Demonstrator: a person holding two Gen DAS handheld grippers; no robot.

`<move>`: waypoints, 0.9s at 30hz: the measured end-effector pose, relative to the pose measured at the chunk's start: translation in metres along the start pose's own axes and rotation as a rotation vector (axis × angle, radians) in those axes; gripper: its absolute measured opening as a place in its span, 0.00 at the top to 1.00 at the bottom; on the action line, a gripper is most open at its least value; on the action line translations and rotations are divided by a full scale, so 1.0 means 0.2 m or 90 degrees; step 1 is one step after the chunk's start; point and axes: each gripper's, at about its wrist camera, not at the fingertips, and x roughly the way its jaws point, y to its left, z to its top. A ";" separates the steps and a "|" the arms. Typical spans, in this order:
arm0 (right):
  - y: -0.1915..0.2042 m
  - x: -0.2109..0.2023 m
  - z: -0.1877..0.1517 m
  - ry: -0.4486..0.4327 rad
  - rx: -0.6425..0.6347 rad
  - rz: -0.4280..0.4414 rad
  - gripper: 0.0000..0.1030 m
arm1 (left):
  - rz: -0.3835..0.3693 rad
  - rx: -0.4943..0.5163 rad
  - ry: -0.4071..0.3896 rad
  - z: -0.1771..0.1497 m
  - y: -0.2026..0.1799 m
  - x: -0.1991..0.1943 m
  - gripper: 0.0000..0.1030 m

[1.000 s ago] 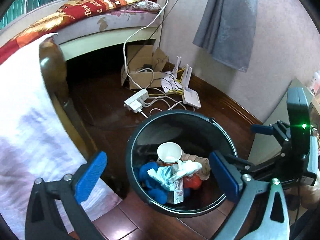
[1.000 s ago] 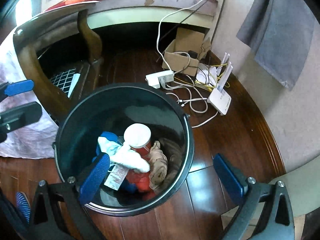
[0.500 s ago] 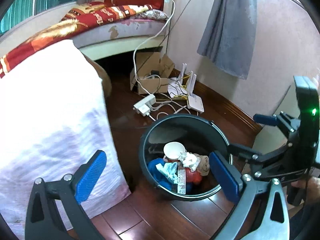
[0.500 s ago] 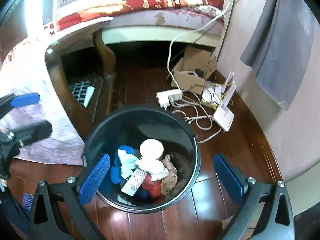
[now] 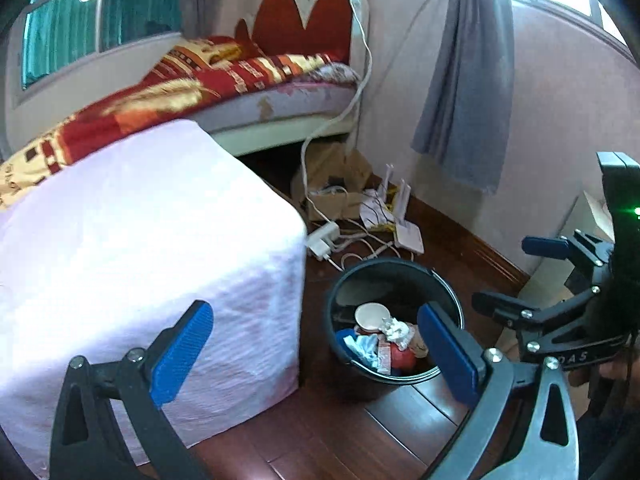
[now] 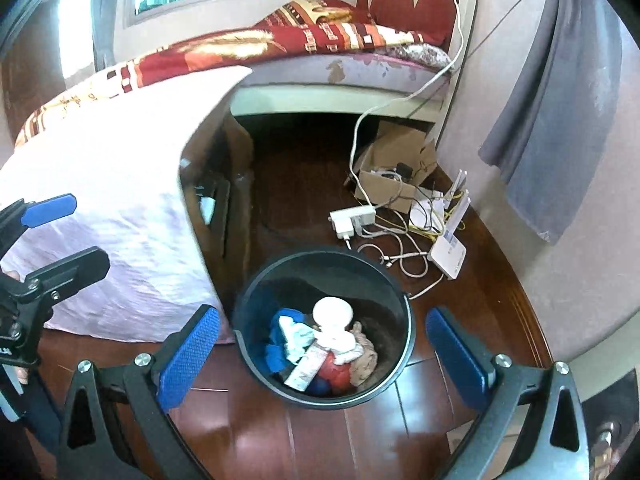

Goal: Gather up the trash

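Black bin [image 6: 402,364], red patterned blanket [image 6: 320,36]

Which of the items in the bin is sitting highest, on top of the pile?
The white paper cup, open mouth up, tops the pile in the black bin; the blue cloth and red item lie lower.

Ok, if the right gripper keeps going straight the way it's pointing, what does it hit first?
Most likely the black trash bin, or the trash heaped inside it: the bin sits between the open fingers of the right gripper, with nothing visible in between. Depth is hard to judge through the fisheye.
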 end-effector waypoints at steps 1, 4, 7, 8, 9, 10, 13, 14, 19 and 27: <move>0.03 -0.04 0.01 -0.007 0.001 -0.001 0.00 | 0.006 -0.002 -0.007 -0.01 0.01 -0.03 0.00; 0.09 -0.15 0.03 -0.010 0.007 -0.008 0.00 | 0.012 -0.018 -0.018 -0.02 0.05 -0.13 0.00; 0.13 -0.27 0.04 -0.018 0.020 -0.013 0.00 | 0.021 -0.020 -0.006 -0.05 0.07 -0.22 0.00; 0.14 -0.30 0.05 -0.020 0.025 -0.012 0.00 | 0.022 -0.021 -0.002 -0.06 0.08 -0.26 0.00; 0.15 -0.35 0.06 -0.023 0.030 -0.009 0.00 | 0.028 -0.023 -0.002 -0.06 0.08 -0.29 0.00; 0.15 -0.38 0.06 -0.025 0.033 -0.007 0.00 | 0.032 -0.025 -0.002 -0.07 0.09 -0.32 0.00; 0.20 -0.48 0.08 -0.029 0.029 -0.004 0.00 | 0.046 -0.018 -0.004 -0.08 0.10 -0.41 0.00; 0.22 -0.51 0.09 -0.030 0.025 -0.002 0.00 | 0.048 -0.017 -0.006 -0.08 0.10 -0.44 0.00; 0.33 -0.66 0.09 -0.053 0.000 0.009 0.00 | 0.058 -0.024 -0.020 -0.07 0.11 -0.58 0.00; 0.39 -0.85 0.09 -0.086 -0.007 0.010 0.00 | 0.076 -0.021 -0.057 -0.06 0.10 -0.75 0.00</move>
